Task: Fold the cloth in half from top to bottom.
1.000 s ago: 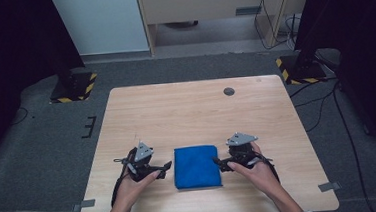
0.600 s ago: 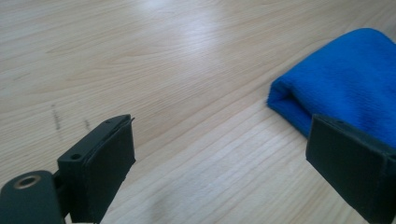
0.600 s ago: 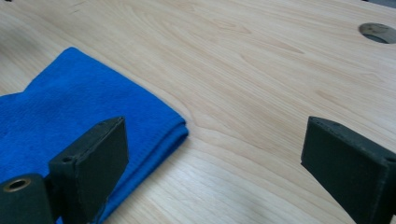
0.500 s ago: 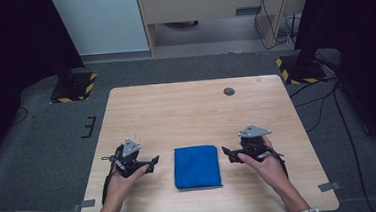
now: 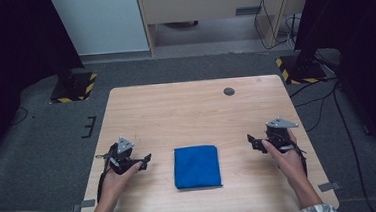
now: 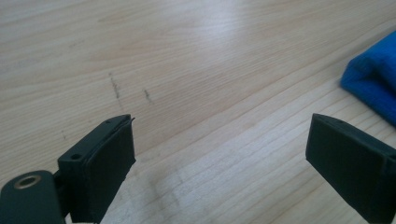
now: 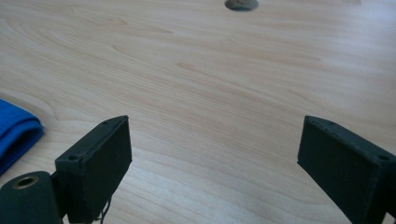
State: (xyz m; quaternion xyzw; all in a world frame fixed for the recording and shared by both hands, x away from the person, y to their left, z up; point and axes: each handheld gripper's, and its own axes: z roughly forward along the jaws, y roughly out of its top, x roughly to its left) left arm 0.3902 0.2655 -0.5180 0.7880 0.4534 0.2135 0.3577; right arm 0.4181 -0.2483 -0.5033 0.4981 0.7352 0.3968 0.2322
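Observation:
A folded blue cloth (image 5: 197,166) lies flat near the front middle of the wooden table (image 5: 191,111). My left gripper (image 5: 145,161) rests to the cloth's left, well apart from it, its jaws open over bare wood (image 6: 224,154). The cloth's edge (image 6: 373,84) shows at the right of the left gripper view. My right gripper (image 5: 252,141) is off to the cloth's right, also apart from it. It is open (image 7: 215,154); its jaws have just been closing a little, with nothing between them. A corner of the cloth (image 7: 14,133) shows at the left of the right gripper view.
A small dark round hole (image 5: 229,91) sits in the tabletop at the back right, and appears ahead of the right gripper (image 7: 241,3). Black stands with yellow-striped bases (image 5: 72,86) flank the table on the grey floor.
Both grippers have drawn away sideways from the cloth, the left one to the left and the right one to the right. The cloth has stayed in place.

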